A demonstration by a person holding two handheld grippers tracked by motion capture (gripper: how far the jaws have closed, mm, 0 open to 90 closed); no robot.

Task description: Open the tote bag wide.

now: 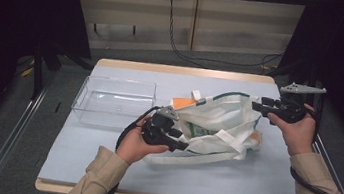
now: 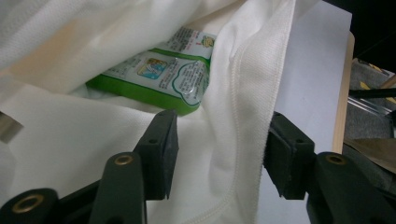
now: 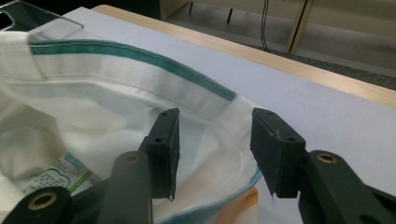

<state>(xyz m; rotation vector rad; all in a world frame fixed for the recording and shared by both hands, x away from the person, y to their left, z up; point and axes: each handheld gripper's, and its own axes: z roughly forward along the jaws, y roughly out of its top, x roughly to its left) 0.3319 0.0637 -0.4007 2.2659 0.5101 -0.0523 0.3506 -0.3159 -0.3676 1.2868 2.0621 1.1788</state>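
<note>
The white cloth tote bag with green-trimmed rim [image 1: 216, 125] lies slumped between your two grippers. It looks soft, light and floppy, so it should sag wherever you let go; the stitched rim and strap seem the firmest places to pinch. Your left gripper [image 2: 219, 156] stands half open, a hemmed fold of cloth loose between its jaws, and a green-and-white printed packet [image 2: 161, 77] lies just beyond its fingertips. Your right gripper [image 3: 215, 151] is also half open, straddling the rim, not pressing it.
</note>
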